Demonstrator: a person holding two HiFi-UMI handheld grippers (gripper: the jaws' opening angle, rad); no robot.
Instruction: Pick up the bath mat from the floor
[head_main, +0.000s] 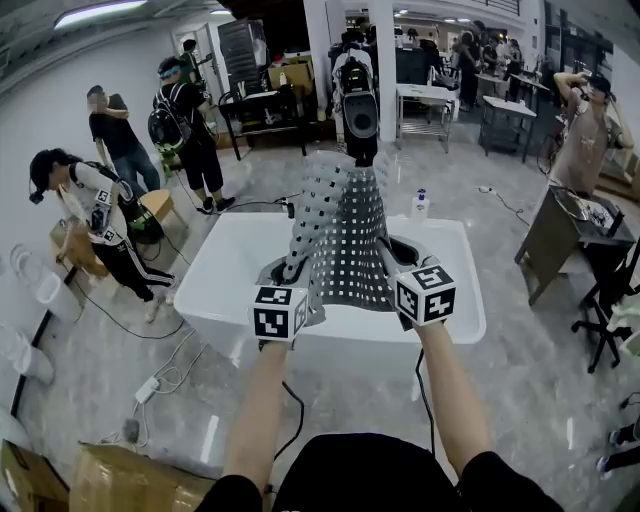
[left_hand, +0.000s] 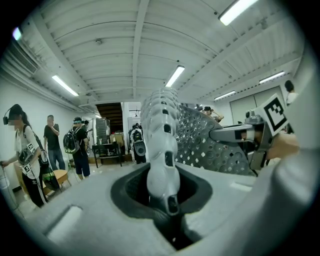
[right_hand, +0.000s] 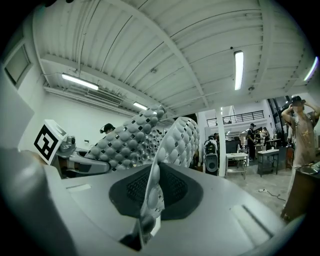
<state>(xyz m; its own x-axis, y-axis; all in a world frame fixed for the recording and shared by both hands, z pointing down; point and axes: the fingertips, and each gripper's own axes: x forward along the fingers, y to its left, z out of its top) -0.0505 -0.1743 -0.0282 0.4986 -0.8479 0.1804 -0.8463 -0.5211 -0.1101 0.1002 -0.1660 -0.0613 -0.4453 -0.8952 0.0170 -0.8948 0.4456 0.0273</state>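
A grey bath mat (head_main: 340, 235) with rows of holes and bumps hangs stretched in the air over a white bathtub (head_main: 225, 262). My left gripper (head_main: 283, 272) is shut on the mat's near left corner and my right gripper (head_main: 398, 262) is shut on its near right corner. In the left gripper view the mat's edge (left_hand: 162, 150) runs up between the jaws of the left gripper (left_hand: 169, 200), with the other gripper's marker cube at the right. In the right gripper view the mat (right_hand: 172, 142) curls upward out of the right gripper (right_hand: 147, 222).
A black speaker (head_main: 360, 118) on a stand rises behind the mat. Several people stand at the left (head_main: 105, 225) and one at the far right (head_main: 585, 130). A bottle (head_main: 420, 204) stands beyond the tub. Cables (head_main: 165, 370) and cardboard boxes (head_main: 110, 480) lie at the lower left.
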